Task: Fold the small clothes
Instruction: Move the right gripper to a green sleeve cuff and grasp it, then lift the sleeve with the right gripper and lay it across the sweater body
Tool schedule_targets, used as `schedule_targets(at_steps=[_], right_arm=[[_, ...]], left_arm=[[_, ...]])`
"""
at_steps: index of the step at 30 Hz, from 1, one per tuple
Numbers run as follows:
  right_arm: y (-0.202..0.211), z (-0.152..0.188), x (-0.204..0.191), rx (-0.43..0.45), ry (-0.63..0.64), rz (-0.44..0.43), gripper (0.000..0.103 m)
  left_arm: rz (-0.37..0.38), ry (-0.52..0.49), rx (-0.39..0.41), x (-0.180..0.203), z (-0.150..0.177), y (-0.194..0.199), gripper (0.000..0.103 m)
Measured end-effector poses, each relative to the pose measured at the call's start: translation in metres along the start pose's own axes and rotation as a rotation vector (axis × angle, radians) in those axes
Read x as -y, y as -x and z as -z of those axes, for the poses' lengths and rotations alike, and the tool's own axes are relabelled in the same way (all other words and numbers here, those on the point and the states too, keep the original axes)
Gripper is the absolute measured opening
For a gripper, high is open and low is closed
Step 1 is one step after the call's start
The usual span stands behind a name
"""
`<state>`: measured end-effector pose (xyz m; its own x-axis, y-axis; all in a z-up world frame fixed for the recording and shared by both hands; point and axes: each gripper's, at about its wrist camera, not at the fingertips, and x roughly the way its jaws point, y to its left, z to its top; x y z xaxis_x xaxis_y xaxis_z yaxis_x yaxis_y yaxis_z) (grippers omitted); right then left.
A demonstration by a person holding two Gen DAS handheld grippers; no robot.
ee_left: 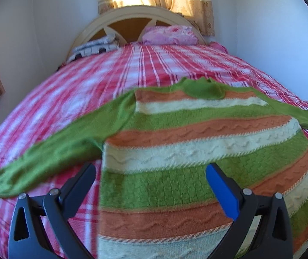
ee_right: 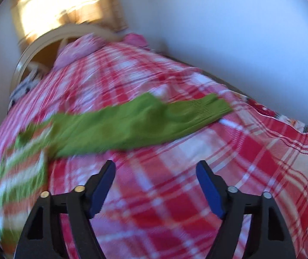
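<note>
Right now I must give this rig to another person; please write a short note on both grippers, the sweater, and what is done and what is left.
Left gripper: open, empty, over the lower left edge of the sweater.
Right gripper: open, empty, over bare bedspread; the green right sleeve lies just ahead of it.
Sweater: striped, spread flat on the bed, collar toward the headboard, both sleeves stretched out sideways.
Done: the sweater is laid out; no fold shows yet.
Left: probably fold each sleeve in over the body, then fold the body. The right view is blurred.
</note>
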<state>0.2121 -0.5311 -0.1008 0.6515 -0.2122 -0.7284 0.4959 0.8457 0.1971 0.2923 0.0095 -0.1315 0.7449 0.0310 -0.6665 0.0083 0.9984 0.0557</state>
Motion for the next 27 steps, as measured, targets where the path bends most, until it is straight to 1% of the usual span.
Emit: schedule_targets(at_steps=[2, 3, 5, 6, 11, 16, 17, 18, 19, 20, 21, 23, 27], right_arm=[[-0.011, -0.013, 0.02, -0.015, -0.079, -0.002, 0.068], [-0.016, -0.018, 0.028, -0.024, -0.111, -0.001, 0.064], [-0.027, -0.029, 0.041, -0.03, -0.157, 0.009, 0.059], [-0.032, -0.033, 0.045, -0.031, -0.173, 0.01, 0.058], [-0.061, -0.05, 0.058, -0.058, -0.239, 0.016, 0.057], [-0.088, -0.058, 0.07, -0.098, -0.305, 0.038, 0.048], [-0.093, -0.058, 0.073, -0.099, -0.322, 0.044, 0.043], [-0.096, -0.059, 0.074, -0.092, -0.324, 0.057, 0.033], [-0.098, -0.06, 0.075, -0.084, -0.321, 0.075, 0.027], [-0.1, -0.061, 0.077, -0.08, -0.323, 0.077, 0.016], [-0.1, -0.061, 0.079, -0.077, -0.33, 0.07, 0.01], [-0.1, -0.063, 0.081, -0.071, -0.339, 0.056, 0.008], [-0.087, -0.071, 0.064, -0.027, -0.28, 0.056, 0.007]], left_arm=[[0.013, 0.02, -0.03, 0.0, 0.004, -0.009, 0.103], [0.015, 0.026, -0.036, -0.001, 0.005, -0.01, 0.103], [0.028, 0.048, -0.034, -0.004, 0.004, -0.01, 0.103], [0.029, 0.053, -0.035, -0.005, 0.005, -0.01, 0.103], [0.012, 0.052, -0.049, -0.003, 0.006, -0.014, 0.103], [-0.024, 0.077, -0.063, -0.007, 0.008, -0.017, 0.103], [-0.019, 0.085, -0.071, -0.009, 0.007, -0.019, 0.103], [-0.015, 0.093, -0.082, -0.01, 0.008, -0.021, 0.103], [-0.012, 0.101, -0.096, -0.012, 0.008, -0.024, 0.103], [-0.009, 0.107, -0.112, -0.012, 0.009, -0.027, 0.103], [-0.003, 0.113, -0.127, -0.013, 0.009, -0.029, 0.103], [0.01, 0.118, -0.134, -0.014, 0.01, -0.03, 0.103], [0.009, 0.113, -0.134, -0.013, 0.011, -0.029, 0.103]])
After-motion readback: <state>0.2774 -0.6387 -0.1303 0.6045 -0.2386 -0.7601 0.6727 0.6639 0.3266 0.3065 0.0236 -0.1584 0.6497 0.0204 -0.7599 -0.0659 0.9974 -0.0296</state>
